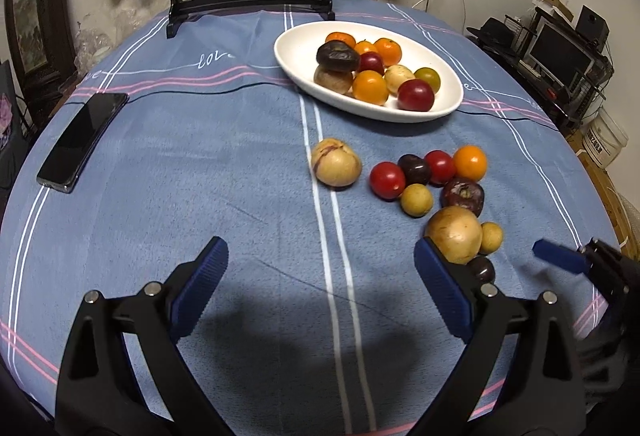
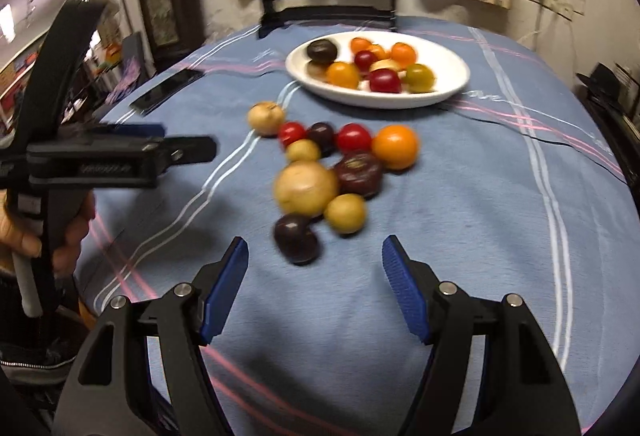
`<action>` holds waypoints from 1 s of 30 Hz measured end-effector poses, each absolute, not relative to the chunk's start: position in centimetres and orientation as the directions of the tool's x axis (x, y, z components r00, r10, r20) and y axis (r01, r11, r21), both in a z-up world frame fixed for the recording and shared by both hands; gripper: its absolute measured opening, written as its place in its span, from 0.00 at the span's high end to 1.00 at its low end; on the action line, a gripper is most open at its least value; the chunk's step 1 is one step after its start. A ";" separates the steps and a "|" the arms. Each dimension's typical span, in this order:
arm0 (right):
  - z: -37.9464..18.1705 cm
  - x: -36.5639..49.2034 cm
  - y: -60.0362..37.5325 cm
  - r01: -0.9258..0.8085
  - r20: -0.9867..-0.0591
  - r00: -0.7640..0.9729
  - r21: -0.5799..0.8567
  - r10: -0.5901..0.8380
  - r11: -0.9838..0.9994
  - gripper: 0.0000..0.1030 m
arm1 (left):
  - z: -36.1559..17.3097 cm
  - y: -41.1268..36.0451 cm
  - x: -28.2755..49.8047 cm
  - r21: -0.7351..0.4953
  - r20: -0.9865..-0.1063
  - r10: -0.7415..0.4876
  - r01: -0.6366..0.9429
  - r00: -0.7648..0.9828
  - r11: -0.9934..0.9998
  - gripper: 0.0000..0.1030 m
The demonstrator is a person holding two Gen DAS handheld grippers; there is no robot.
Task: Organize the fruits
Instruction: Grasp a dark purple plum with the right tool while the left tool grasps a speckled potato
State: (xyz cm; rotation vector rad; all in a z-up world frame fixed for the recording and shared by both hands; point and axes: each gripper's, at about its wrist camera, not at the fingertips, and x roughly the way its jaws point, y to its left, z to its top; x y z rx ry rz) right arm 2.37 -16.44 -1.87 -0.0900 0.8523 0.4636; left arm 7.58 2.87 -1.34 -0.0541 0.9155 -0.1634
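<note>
Both tools are seen spread apart with nothing between the pads: the left gripper point(image 1: 320, 260) over bare blue tablecloth point(image 1: 200, 164), the right gripper point(image 2: 314, 256) just short of a dark plum point(image 2: 296, 238). Loose fruits point(image 1: 436, 192) are clustered on the cloth, near the white oval plate point(image 1: 296, 52) already filled with others. A black phone point(image 1: 82, 142) is shown whole only in the left view. A hand point(image 2: 60, 232) on a gripper handle is revealed only in the right view.
</note>
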 end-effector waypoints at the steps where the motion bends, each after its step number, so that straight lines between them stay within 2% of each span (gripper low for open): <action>1: -2.1 2.4 -16.0 -0.440 -0.750 0.554 0.106 0.362 0.892 0.32 | -1.5 2.9 7.6 -0.118 -0.787 -0.164 0.117 0.595 0.986 0.07; 8: -3.4 3.3 -14.1 -0.452 -0.781 0.513 0.107 0.356 0.886 0.33 | -2.5 3.4 8.1 -0.126 -0.801 -0.166 0.110 0.575 0.986 0.07; 9: -3.5 3.5 -14.0 -0.447 -0.784 0.511 0.107 0.352 0.888 0.35 | -2.6 3.5 8.2 -0.126 -0.804 -0.165 0.107 0.571 0.986 0.07; 11: -3.8 3.8 -13.9 -0.440 -0.793 0.498 0.116 0.350 0.891 0.49 | -2.9 3.6 8.4 -0.128 -0.808 -0.163 0.101 0.566 0.987 0.07; 19: -4.1 4.6 -14.3 -0.417 -0.797 0.499 0.123 0.340 0.901 0.67 | -3.2 3.3 8.7 -0.124 -0.818 -0.157 0.097 0.554 0.988 0.07; 30: -2.6 3.9 -17.8 -0.394 -0.758 0.539 0.159 0.368 0.905 0.69 | -3.0 3.1 9.5 -0.058 -0.820 -0.101 0.094 0.564 0.994 0.07</action>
